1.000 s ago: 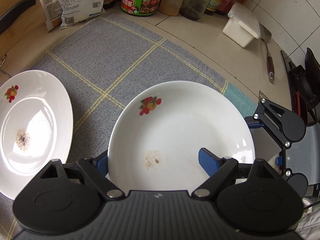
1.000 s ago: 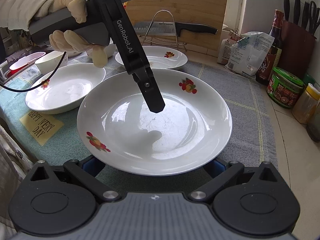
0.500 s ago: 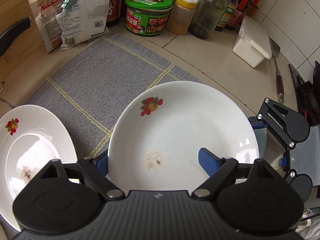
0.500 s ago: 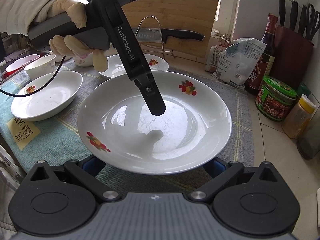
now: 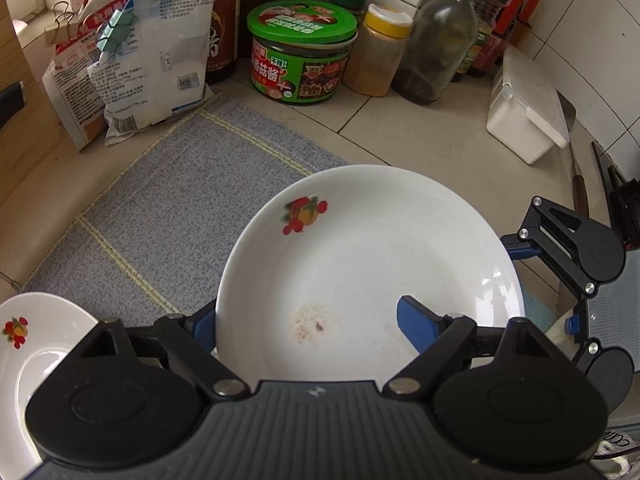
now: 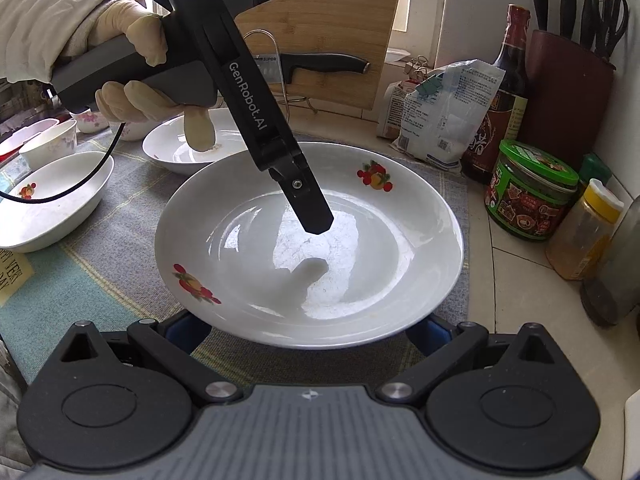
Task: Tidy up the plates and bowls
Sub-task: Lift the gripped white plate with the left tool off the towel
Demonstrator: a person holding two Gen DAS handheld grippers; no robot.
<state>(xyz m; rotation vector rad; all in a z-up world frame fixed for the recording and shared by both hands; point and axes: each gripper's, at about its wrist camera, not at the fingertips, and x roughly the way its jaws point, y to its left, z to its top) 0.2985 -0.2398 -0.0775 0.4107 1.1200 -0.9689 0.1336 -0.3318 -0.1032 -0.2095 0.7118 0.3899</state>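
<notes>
1. Two grippers on one white plate (image 6: 400, 248). It's round, so no long axis. It faces up, about level, over the grey checked mat (image 5: 168, 220). Seen from the R wrist, one fruit print is on the far-right rim and one on the near-left rim.
2. L gripper (image 5: 304, 316): jaws spread and straddling the plate's rim. One finger is outside the rim. The other is inside, its tip hanging over the basin w/ its shadow apart from it. No pinch seen. A gloved hand (image 6: 132, 64) holds it.
3. R gripper (image 6: 308, 332): both fingers go under the plate's near rim and the tips are hidden. Can't tell if they clamp or just sit beneath.
4. Brown crumbs (image 5: 312, 324) lie in the plate's basin.
5. Around: a 2nd printed plate (image 6: 172, 152) just behind and a deep dish (image 6: 52, 200) to its left, w/ small bowls (image 6: 52, 144) past that.
6. Crowding the mat's far edge: bags (image 5: 160, 52), a green-lid jar (image 5: 300, 52), a yellow-cap jar (image 5: 380, 52) and a white box (image 5: 528, 120). A knife block (image 6: 568, 80) stands in the corner.
</notes>
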